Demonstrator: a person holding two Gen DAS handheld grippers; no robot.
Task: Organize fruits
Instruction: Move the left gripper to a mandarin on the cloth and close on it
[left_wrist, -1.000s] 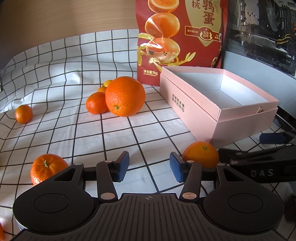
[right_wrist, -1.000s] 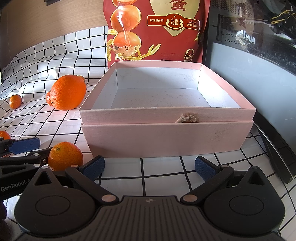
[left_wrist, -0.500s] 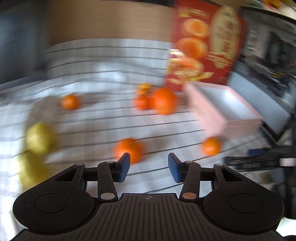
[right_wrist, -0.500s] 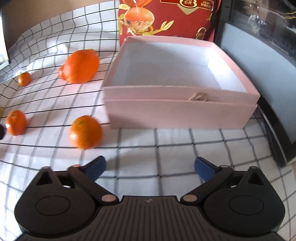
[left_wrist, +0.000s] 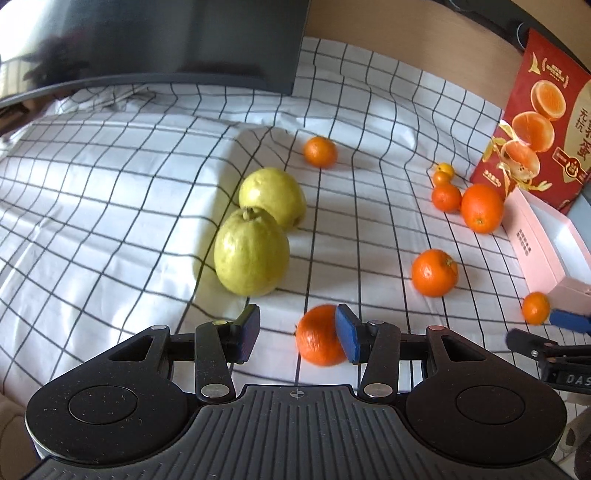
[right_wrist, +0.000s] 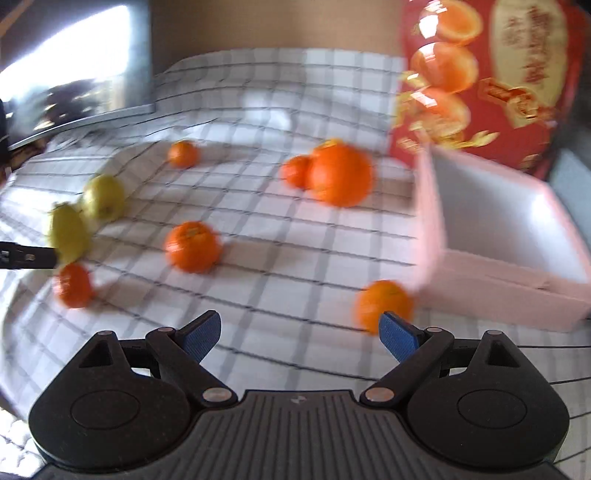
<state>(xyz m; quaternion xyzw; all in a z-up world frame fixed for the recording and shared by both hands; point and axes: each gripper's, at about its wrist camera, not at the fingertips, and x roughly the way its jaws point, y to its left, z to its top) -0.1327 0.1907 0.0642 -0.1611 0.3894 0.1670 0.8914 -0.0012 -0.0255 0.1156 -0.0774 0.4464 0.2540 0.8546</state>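
Left wrist view: your left gripper (left_wrist: 297, 334) was spread, gripping nothing; a mandarin (left_wrist: 317, 341) sat between its fingers, against the right pad, and two guavas (left_wrist: 251, 256) lay just ahead.

Right wrist view, blurred: your right gripper (right_wrist: 300, 332) gaped wide, with an orange (right_wrist: 382, 304) just beyond its right fingertip and the pink box (right_wrist: 498, 236) farther right.

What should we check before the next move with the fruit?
1. Left hand-held gripper open: ok.
2. Mandarin centred between its fingers: not ok, it sits against the right pad.
3. Guavas out of the way: ok, they lie beyond the fingertips.
4. Right hand-held gripper open: ok.
5. Orange by its right finger lined up: cannot tell, picture blurred.
6. Pink box has room: ok, looks empty.
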